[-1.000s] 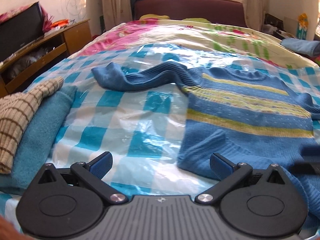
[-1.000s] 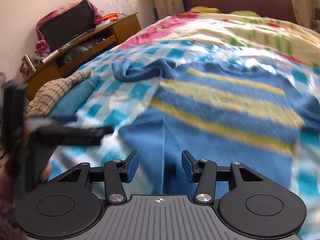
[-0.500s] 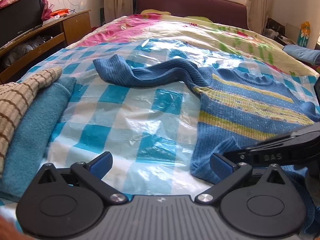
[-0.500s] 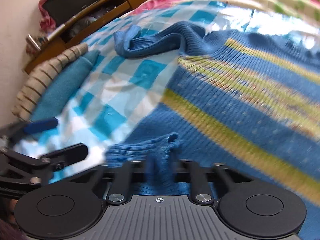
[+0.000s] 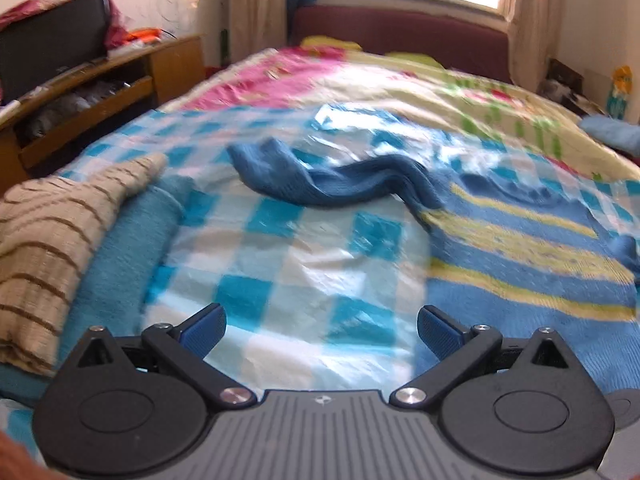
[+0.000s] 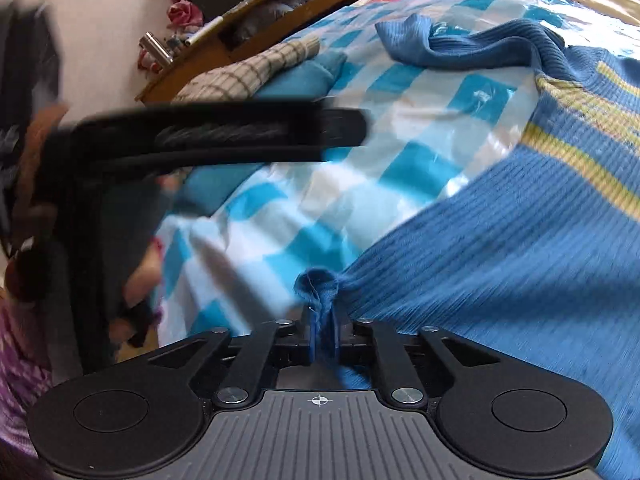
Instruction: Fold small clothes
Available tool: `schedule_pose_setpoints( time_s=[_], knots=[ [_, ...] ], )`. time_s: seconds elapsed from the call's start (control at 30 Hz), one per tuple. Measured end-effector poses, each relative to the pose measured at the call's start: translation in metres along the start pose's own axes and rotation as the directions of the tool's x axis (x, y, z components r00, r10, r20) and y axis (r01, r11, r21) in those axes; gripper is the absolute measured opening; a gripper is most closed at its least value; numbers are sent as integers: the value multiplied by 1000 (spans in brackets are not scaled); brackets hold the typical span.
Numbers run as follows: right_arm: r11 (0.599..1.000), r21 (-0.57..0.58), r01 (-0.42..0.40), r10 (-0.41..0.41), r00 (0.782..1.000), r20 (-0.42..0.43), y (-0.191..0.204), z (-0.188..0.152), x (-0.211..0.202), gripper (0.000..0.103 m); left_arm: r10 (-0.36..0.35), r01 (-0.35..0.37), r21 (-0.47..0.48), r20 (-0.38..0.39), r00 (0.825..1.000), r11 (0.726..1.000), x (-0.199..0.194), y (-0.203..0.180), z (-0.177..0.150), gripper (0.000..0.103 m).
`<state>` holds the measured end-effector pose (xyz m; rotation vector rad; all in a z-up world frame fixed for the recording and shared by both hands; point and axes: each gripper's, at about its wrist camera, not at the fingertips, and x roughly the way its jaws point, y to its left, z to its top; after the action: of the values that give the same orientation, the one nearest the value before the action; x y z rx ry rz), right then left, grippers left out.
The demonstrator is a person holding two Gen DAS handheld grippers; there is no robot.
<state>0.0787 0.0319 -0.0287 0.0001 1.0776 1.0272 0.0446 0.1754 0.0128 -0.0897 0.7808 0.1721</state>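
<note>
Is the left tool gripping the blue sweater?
No, the left tool is wide open over the checkered sheet, beside the sweater.

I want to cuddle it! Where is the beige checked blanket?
In the left wrist view, the beige checked blanket lies far left, on a folded teal towel.

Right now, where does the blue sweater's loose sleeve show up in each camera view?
Left wrist: the sleeve lies centre frame, stretching left from the striped sweater.
Right wrist: the sleeve sits upper right, above the hem pinched in the right gripper.
Shared landmark: the beige checked cloth at left.
</note>
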Motion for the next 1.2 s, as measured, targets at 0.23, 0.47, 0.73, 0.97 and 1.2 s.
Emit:
schedule_pose_setpoints(
  time_s=[0.23, 0.47, 0.73, 0.97, 1.2],
  knots=[
    [996, 63, 67, -71, 996, 61, -7, -36, -77, 29, -4, 27, 206, -108, 994, 978, 24, -46, -31, 103],
    [836, 422, 351, -428, 898, 103, -66, -111, -188, 32, -10, 43, 284, -118, 993, 958, 16, -56, -43, 103],
    [862, 416, 289, -383, 909, 163, -86, -114, -165, 32, -1, 33, 322, -97, 995, 946, -3, -51, -45, 103],
    [917, 366, 160, -230, 960, 157, -101, -78, -112, 32, -12, 29, 296, -60, 998, 955, -10, -49, -35, 103],
    [960, 268, -76, 78, 997, 4, -64, -93, -123, 32, -85, 98, 317, -55, 995, 943, -8, -61, -27, 103]
  ],
)
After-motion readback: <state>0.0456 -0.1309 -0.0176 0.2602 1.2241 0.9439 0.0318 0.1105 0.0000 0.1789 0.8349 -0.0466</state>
